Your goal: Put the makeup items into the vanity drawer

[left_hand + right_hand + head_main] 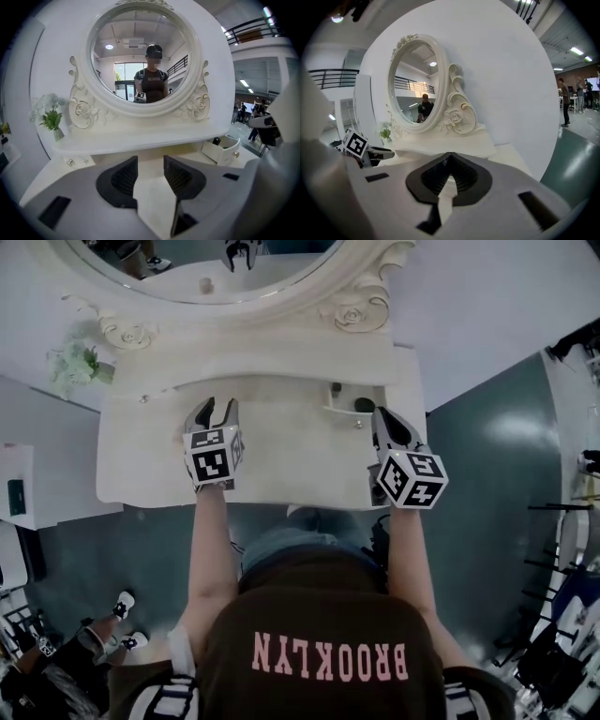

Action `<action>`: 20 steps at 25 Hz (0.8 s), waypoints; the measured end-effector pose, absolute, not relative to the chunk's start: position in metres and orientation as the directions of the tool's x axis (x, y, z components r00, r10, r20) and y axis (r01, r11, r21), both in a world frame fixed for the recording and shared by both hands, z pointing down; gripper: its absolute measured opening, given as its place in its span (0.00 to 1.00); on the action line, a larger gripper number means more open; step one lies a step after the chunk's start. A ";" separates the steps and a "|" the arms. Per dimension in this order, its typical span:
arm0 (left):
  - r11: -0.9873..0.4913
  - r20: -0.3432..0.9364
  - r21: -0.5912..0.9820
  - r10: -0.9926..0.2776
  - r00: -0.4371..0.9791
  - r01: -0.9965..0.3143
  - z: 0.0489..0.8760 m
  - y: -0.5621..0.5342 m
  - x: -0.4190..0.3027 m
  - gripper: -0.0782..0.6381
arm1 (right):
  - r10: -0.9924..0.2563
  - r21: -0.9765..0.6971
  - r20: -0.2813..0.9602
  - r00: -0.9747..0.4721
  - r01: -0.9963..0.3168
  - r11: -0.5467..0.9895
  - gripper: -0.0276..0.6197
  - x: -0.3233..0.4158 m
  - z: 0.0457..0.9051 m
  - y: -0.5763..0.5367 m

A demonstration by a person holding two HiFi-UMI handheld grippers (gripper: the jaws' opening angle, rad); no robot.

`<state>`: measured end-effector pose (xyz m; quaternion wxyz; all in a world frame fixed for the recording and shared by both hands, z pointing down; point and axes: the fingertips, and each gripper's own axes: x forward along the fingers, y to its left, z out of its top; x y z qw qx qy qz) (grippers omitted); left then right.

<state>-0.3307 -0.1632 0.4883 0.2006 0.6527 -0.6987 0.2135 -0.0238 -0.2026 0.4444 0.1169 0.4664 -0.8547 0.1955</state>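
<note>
Left gripper (pixel 220 407) spread and empty over the tabletop (pixel 291 460), right gripper (pixel 384 415) pressed together on nothing at the right edge, dark makeup items (pixel 364 405) sitting in the open far-right drawer (pixel 220 151) (one looks tall), so shutting it could snag that one.

The vanity (pixel 291 460) looked like smooth white painted wood, a bit dull. Its mirror (pixel 140 42) was shiny glass. The left gripper (pixel 150 160) had black, ridged, dull pads (pixel 125 177).
</note>
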 end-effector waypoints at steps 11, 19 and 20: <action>0.234 0.550 -0.036 -0.807 -0.215 -0.971 0.494 -0.114 -0.407 0.34 | -0.654 -0.198 0.397 -0.644 -0.756 0.624 0.03 -0.097 0.453 -0.197; 0.323 0.567 -0.053 -0.769 -0.295 -0.945 0.505 -0.082 -0.443 0.39 | -0.582 -0.189 0.411 -0.701 -0.691 0.698 0.03 -0.140 0.459 -0.193; 0.330 0.574 -0.052 -0.763 -0.299 -0.943 0.508 -0.078 -0.447 0.40 | -0.573 -0.187 0.414 -0.707 -0.682 0.707 0.03 -0.144 0.460 -0.191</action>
